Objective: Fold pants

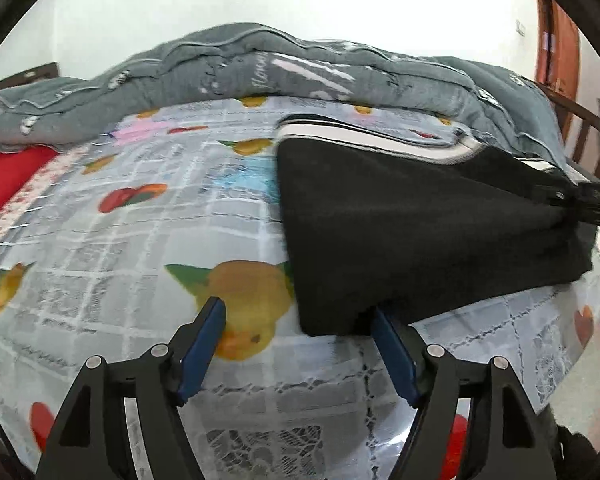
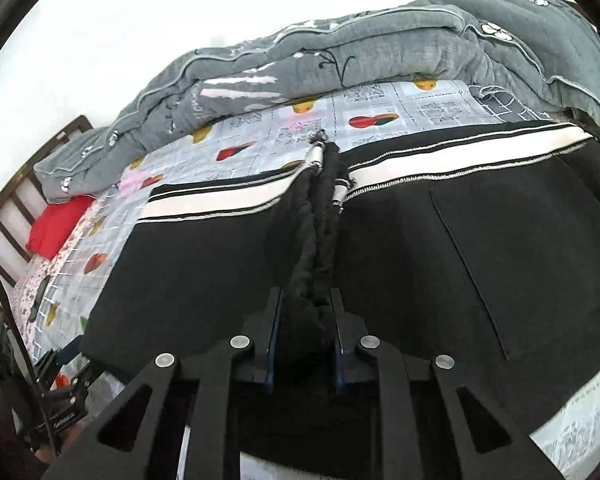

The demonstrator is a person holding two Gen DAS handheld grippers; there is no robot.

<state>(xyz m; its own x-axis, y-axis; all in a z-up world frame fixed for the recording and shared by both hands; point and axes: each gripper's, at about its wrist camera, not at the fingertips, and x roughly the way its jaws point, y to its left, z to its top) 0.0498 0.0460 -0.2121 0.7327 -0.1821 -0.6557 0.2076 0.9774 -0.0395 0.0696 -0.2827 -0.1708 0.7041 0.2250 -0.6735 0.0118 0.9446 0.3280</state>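
Black pants (image 1: 420,232) with a white side stripe (image 1: 380,144) lie folded on the right part of the bed. My left gripper (image 1: 296,312) is open at their near left corner; its right finger (image 1: 388,344) touches that corner and its left finger (image 1: 204,336) rests over the sheet. In the right wrist view the pants (image 2: 420,260) fill the foreground. There my right gripper (image 2: 306,296) is shut on a bunch of black fabric at the waist, where two black drawstrings (image 2: 320,220) with metal tips run away from the jaws. The same gripper (image 1: 596,200) shows at the far right of the left wrist view, pinching the pants' edge.
The bed has a grey checked sheet (image 1: 140,240) printed with fruit. A rolled grey quilt (image 1: 260,68) lies along the far side by the white wall. A red pillow (image 1: 4,184) sits at the left by a wooden headboard (image 2: 8,208). A wooden rail (image 1: 580,128) stands at the right.
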